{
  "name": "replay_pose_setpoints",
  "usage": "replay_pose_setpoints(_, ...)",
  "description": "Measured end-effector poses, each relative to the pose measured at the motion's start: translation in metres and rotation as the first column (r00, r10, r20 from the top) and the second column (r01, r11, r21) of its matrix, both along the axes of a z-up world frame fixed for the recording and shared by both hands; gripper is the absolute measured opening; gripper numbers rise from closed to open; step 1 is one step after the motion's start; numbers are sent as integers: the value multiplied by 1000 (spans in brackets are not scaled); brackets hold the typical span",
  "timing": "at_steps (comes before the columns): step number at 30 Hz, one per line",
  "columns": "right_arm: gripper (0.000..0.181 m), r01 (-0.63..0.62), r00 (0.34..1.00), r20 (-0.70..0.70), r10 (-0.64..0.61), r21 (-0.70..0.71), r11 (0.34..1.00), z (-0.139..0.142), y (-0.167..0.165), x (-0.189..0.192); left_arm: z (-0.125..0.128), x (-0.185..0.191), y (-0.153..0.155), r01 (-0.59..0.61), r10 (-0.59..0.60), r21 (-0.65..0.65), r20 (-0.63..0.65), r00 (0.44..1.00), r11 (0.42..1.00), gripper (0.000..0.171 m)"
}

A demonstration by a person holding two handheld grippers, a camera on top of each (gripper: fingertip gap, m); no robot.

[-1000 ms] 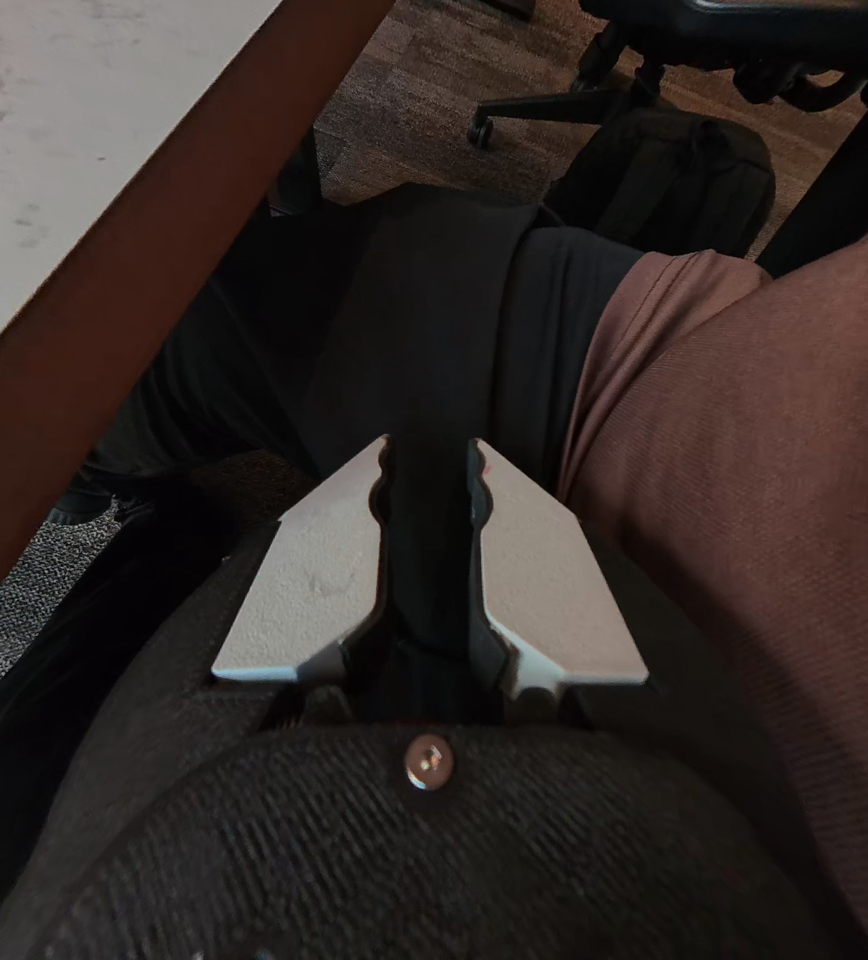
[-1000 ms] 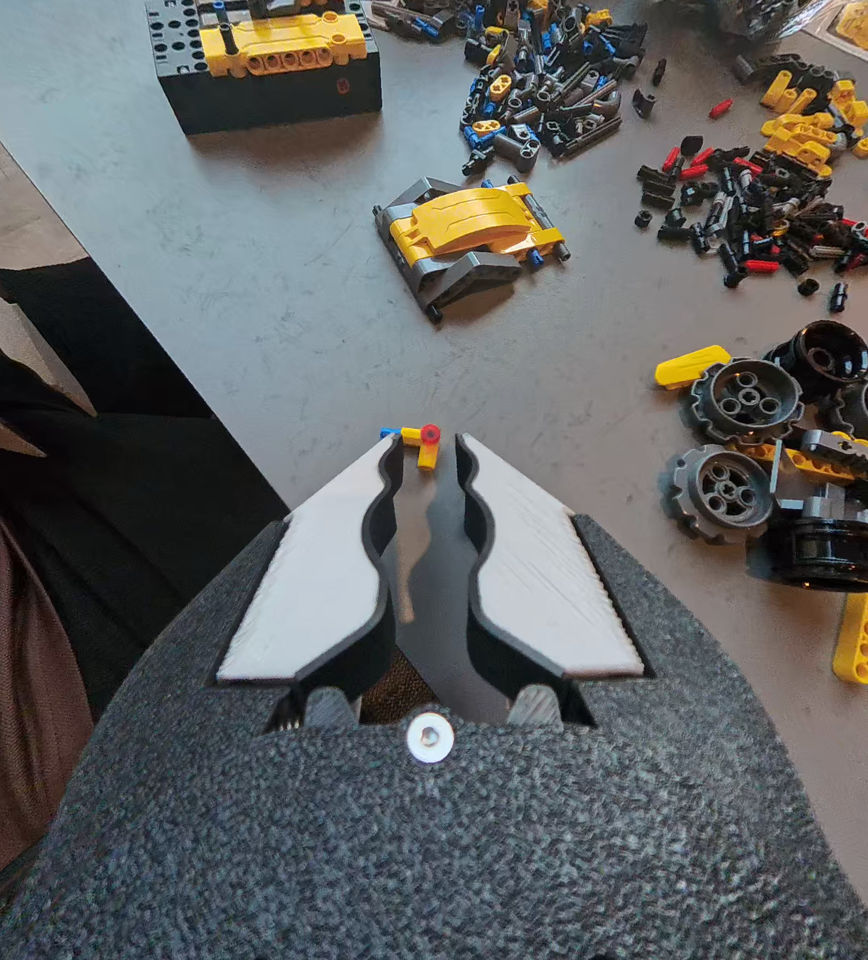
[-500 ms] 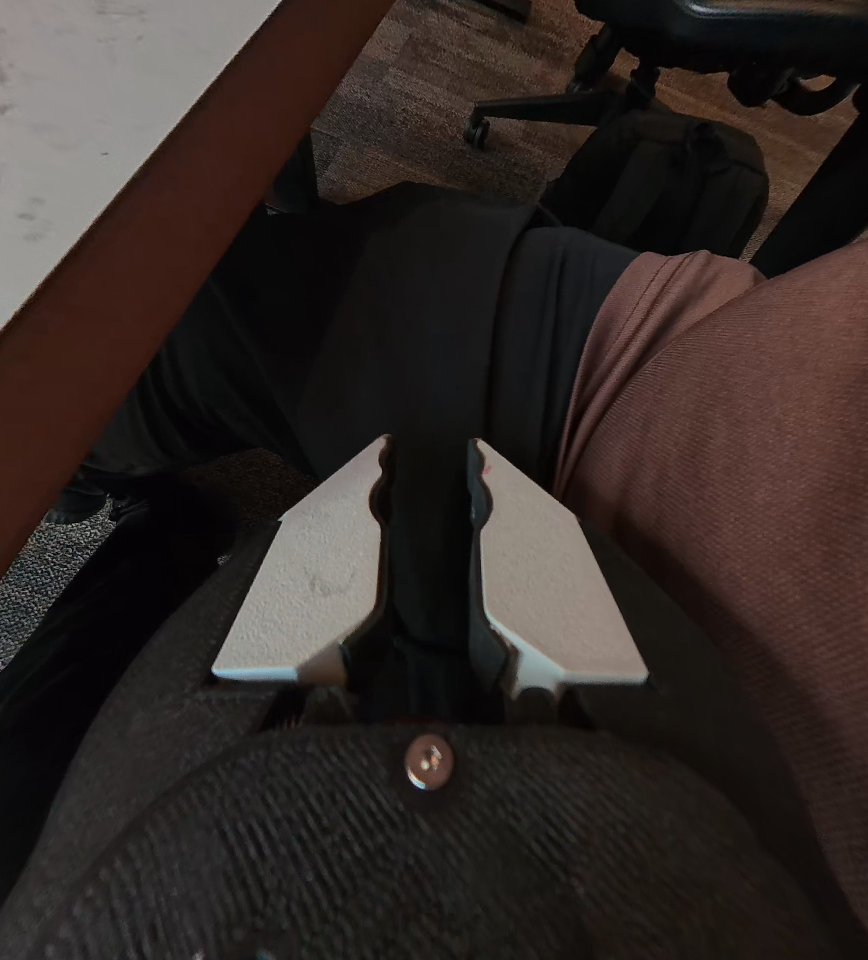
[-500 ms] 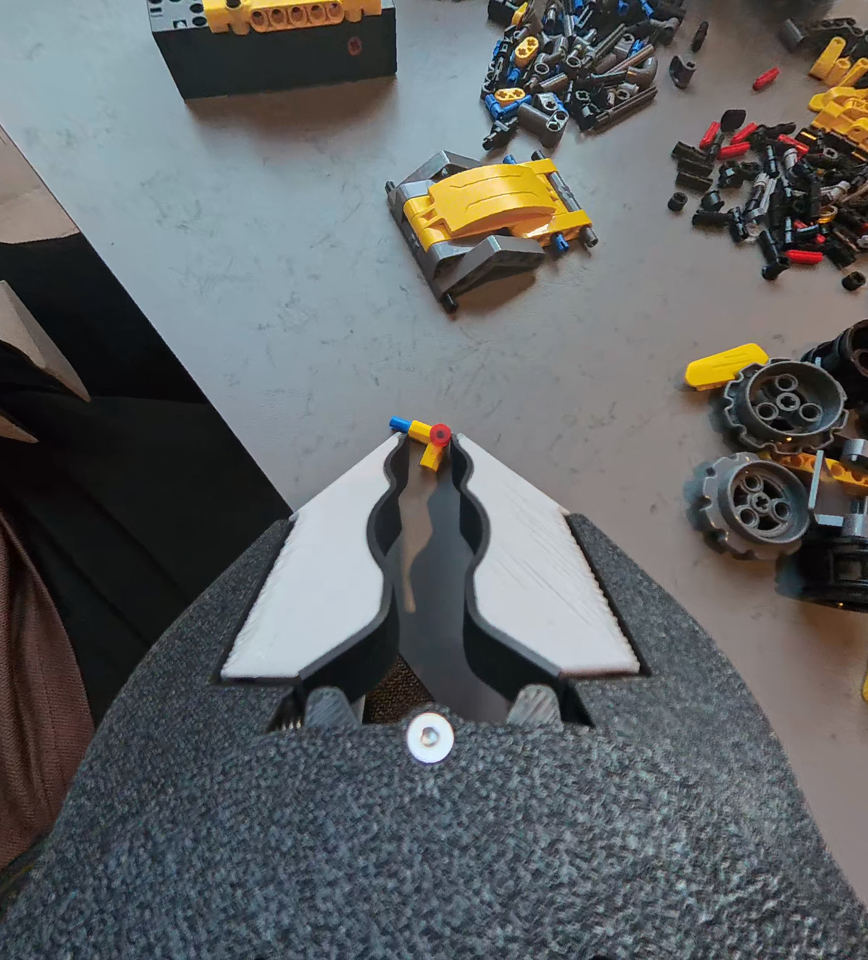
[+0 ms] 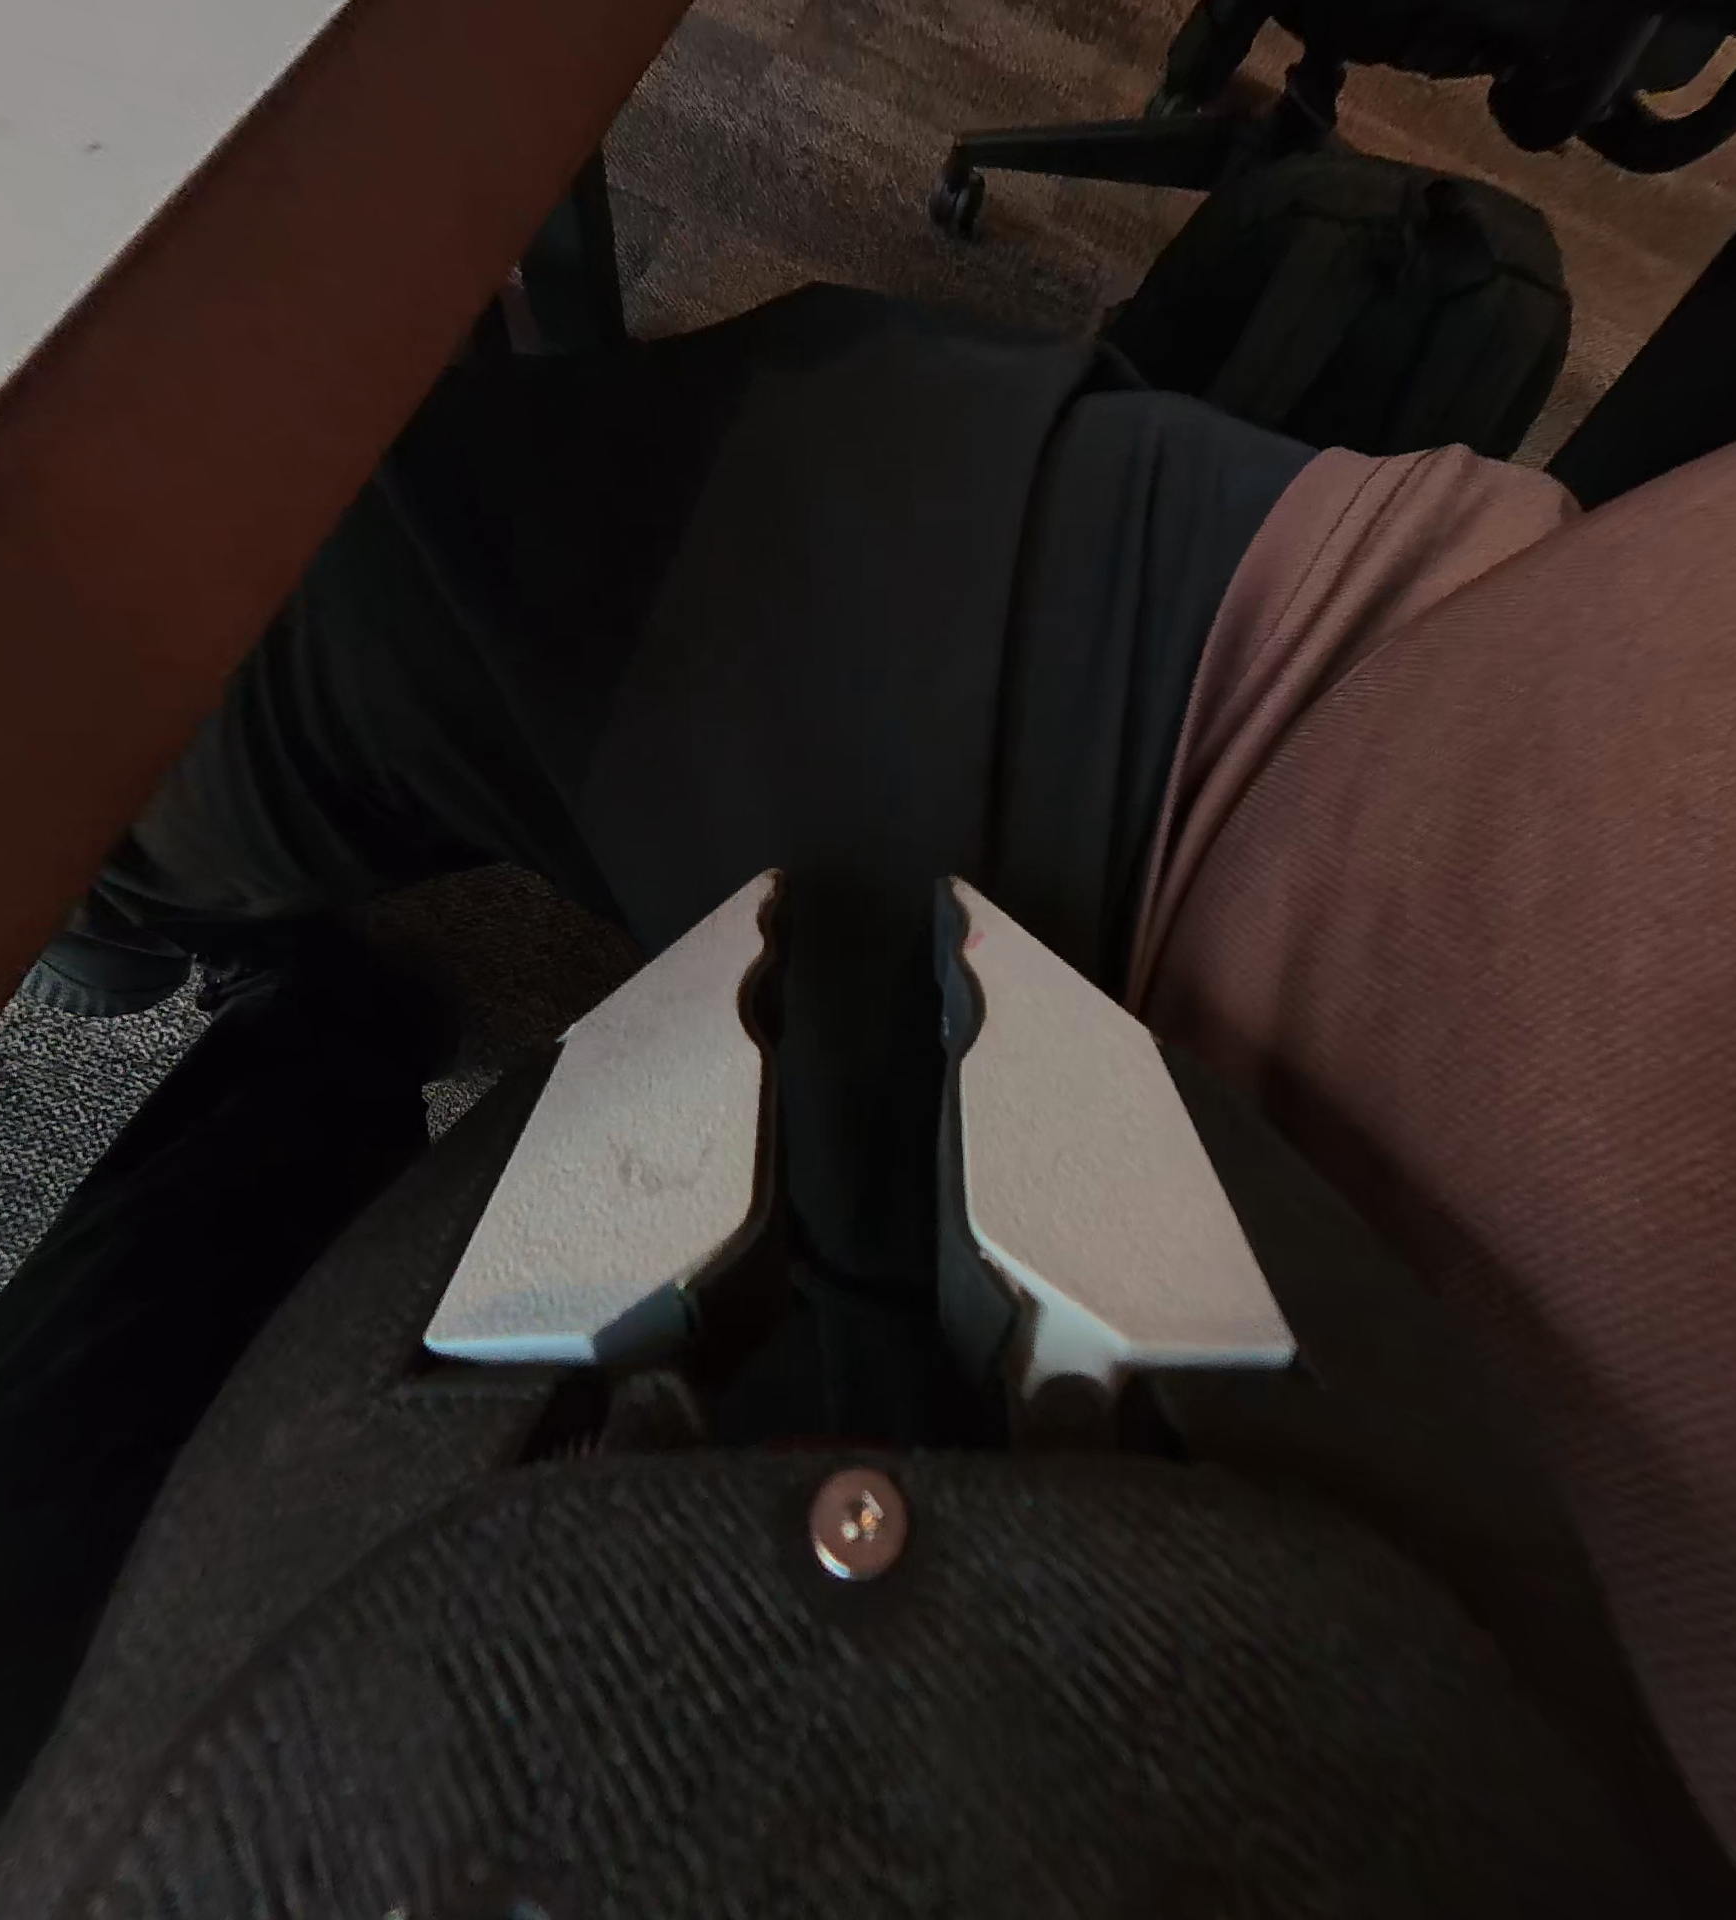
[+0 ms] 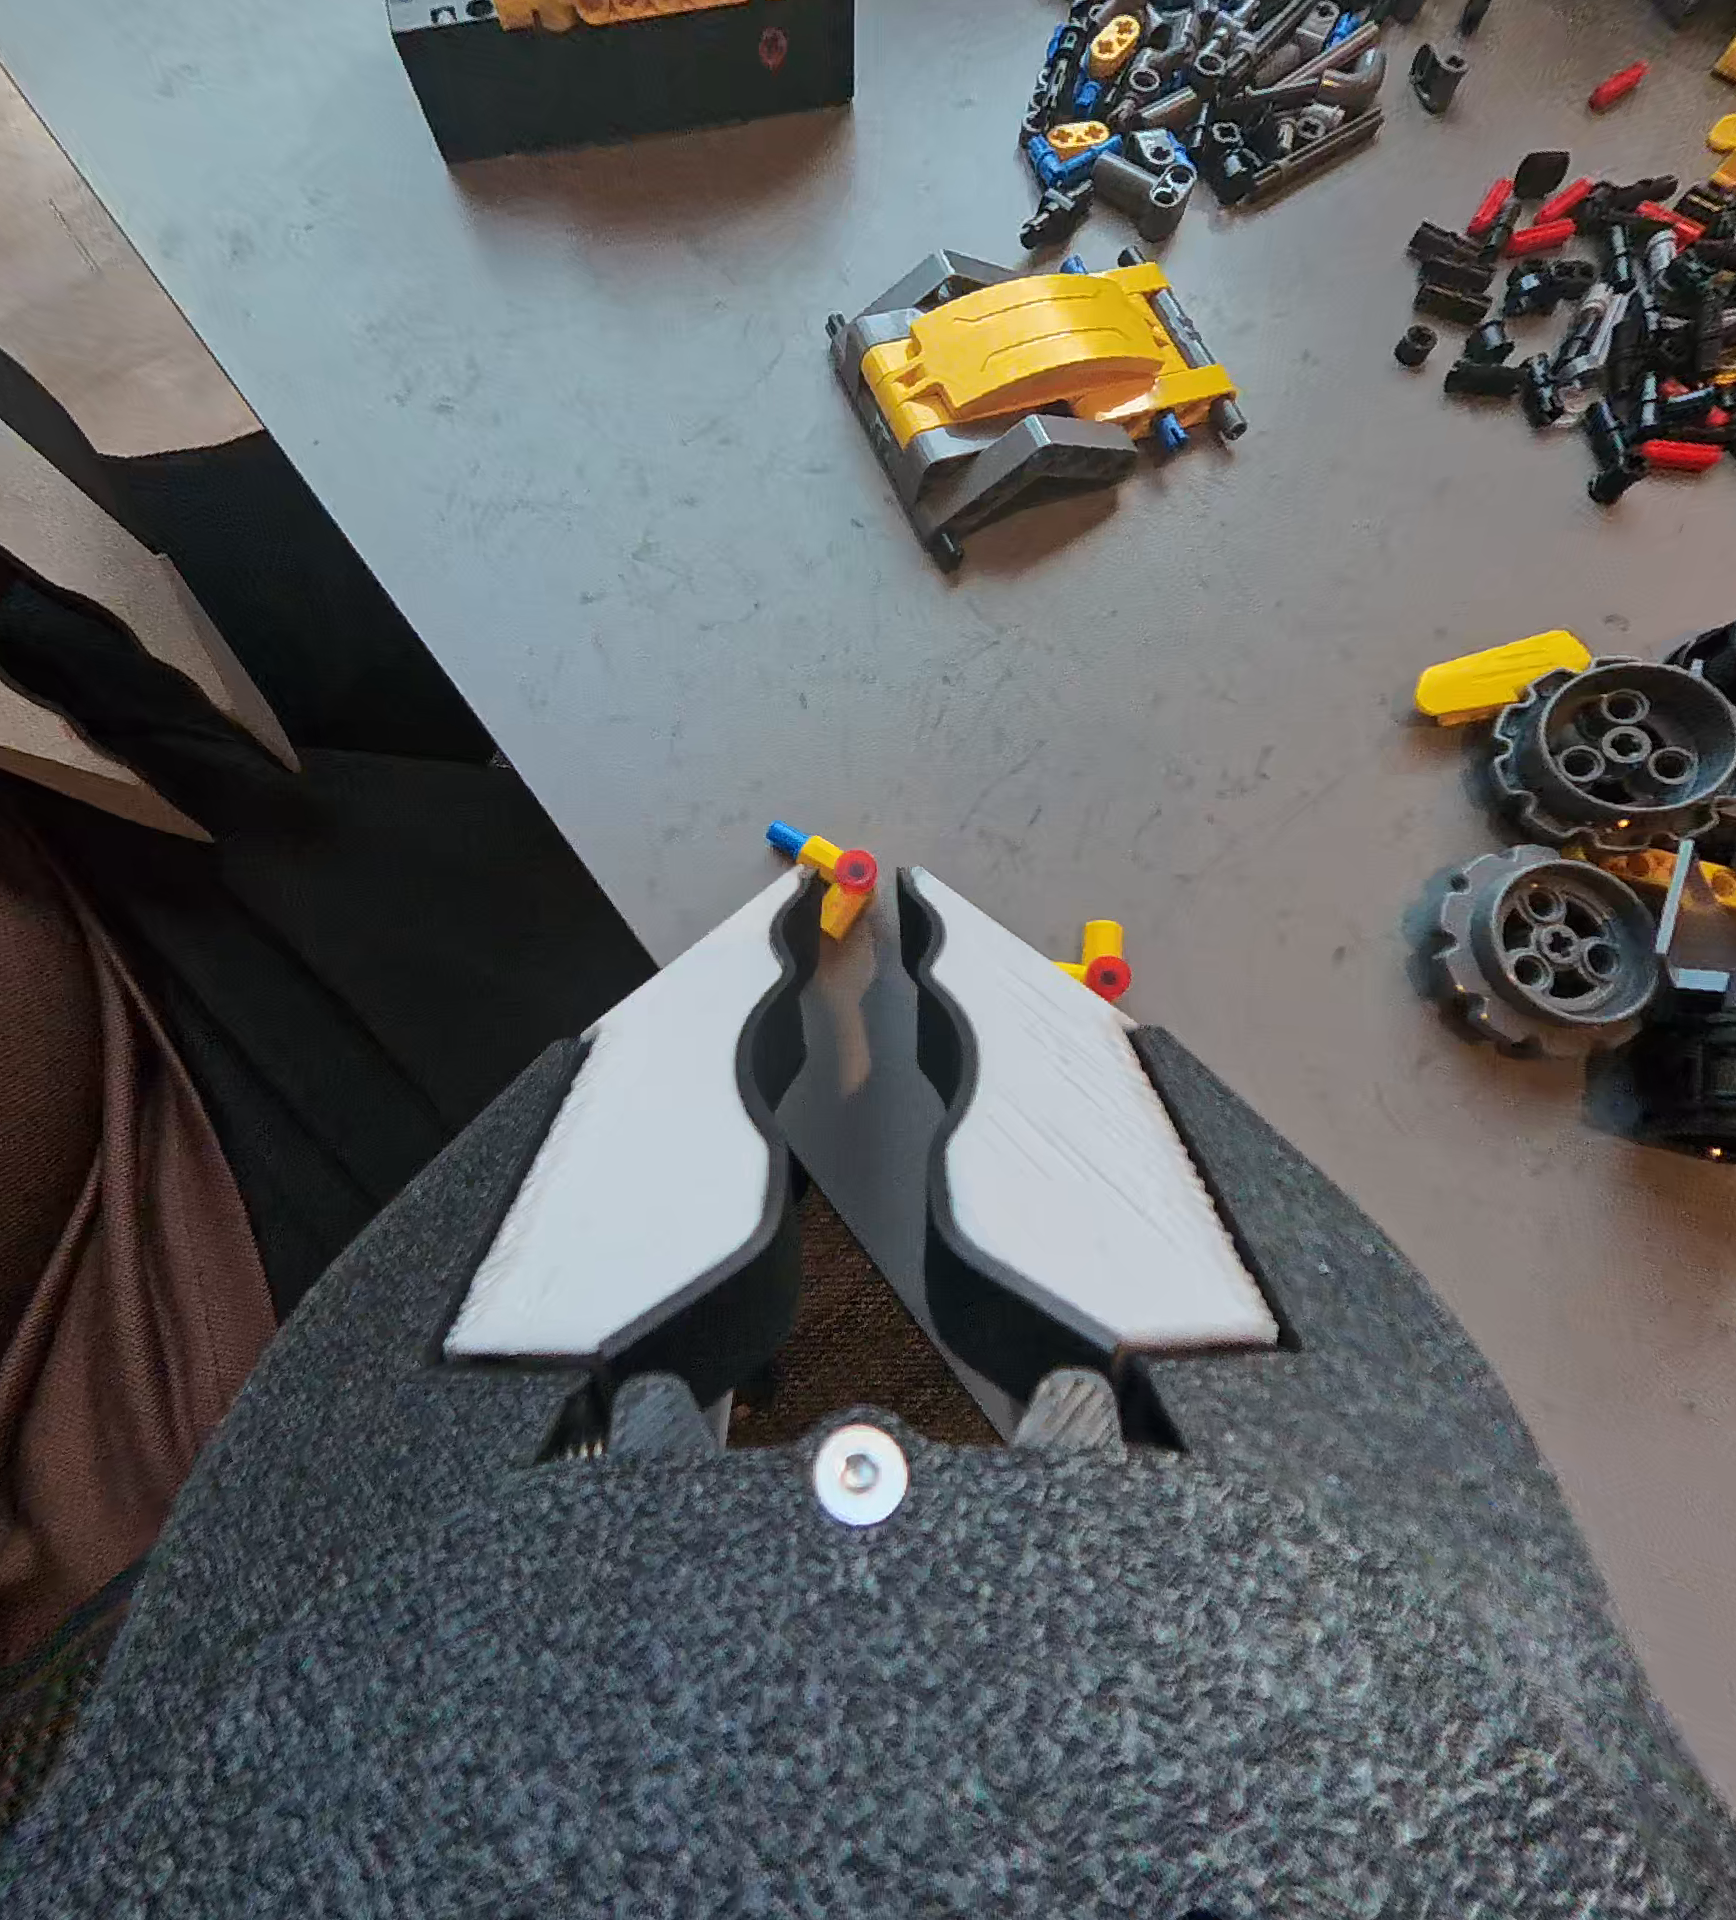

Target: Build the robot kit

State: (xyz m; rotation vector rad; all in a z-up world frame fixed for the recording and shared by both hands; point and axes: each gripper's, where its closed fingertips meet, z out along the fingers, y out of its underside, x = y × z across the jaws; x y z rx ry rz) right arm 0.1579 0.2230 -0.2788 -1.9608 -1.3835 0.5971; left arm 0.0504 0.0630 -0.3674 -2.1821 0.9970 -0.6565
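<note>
Right gripper [image 6: 848, 883] gapes over a small yellow connector [image 6: 836, 891] on the grey table [image 6: 635, 540]; a second connector [image 6: 1100, 961] lies right. Left gripper [image 5: 856, 914], parted and empty, hangs below the table edge [image 5: 220, 468] over dark trousers [image 5: 843, 623].

A grey table [image 6: 635, 540] with a brown edge stands over speckled carpet [image 5: 2, 1122], office chair [image 5: 1103, 145] beyond.

An office-like room used for hobby building. A smooth grey table top [image 6: 552, 436] with a reddish-brown wooden edge [image 5: 220, 436] is strewn with plastic construction-toy parts: a heap of small black, blue and red pins [image 6: 1207, 114], toothed dark grey wheels [image 6: 1617, 748], and a half-built yellow and grey panel assembly [image 6: 1030, 374]. Below the table lies speckled grey-brown carpet [image 5: 822, 177], on which stands the black star-shaped caster base of a swivel chair [image 5: 1082, 156], beside a black fabric backpack [image 5: 1363, 301].
</note>
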Motion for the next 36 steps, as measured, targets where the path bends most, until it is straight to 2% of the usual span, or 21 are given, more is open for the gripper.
replay_pose_setpoints(3, 17, -3, 1000, -18, 2, -49, 999, -3, 0, -1, 0, 1, 0, 2, -2, 1, -3, 1000, 1000, 24)
replay_pose_setpoints(6, 11, -11, 999, -37, 7, -92, 996, -4, -3, -4, 2, 0, 0, 3, -3, 8, -3, 1000, 1000, 24)
replay_pose_setpoints(15, 11, -18, 1000, 16, 16, 122, 992, 9, 4, -5, 7, -3, 2, -8, 8, 15, 12, 1000, 1000, 24)
replay_pose_setpoints(17, 11, 45, 999, 14, -49, 191, 980, 18, 17, 6, 8, -2, 2, -5, 5, 22, 8, 1000, 1000, 24)
replay_pose_setpoints(20, 11, 244, 970, -62, -236, 255, 935, 40, 50, 35, 7, -2, 1, -3, 3, 18, 9, 1000, 1000, 24)
replay_pose_setpoints(22, 11, 353, 934, -120, -336, 181, 918, 45, 64, 55, 7, -2, 1, -4, 4, 14, 14, 1000, 1000, 24)
replay_pose_setpoints(25, 11, 409, 911, -98, -401, 87, 908, 32, 69, 72, 7, 0, 1, -2, 1, 11, 16, 1000, 1000, 24)
replay_pose_setpoints(30, 11, 325, 945, 14, -327, 73, 943, 7, 58, 61, 5, 1, 0, 4, -4, 7, 11, 1000, 1000, 24)
replay_pose_setpoints(33, 11, 285, 958, 16, -288, 98, 954, 8, 54, 53, 3, 1, 0, 2, -2, 5, 9, 1000, 1000, 24)
replay_pose_setpoints(36, 11, 186, 982, -33, -184, 142, 972, 18, 43, 35, 4, -1, 1, -1, 1, 10, 7, 1000, 1000, 24)
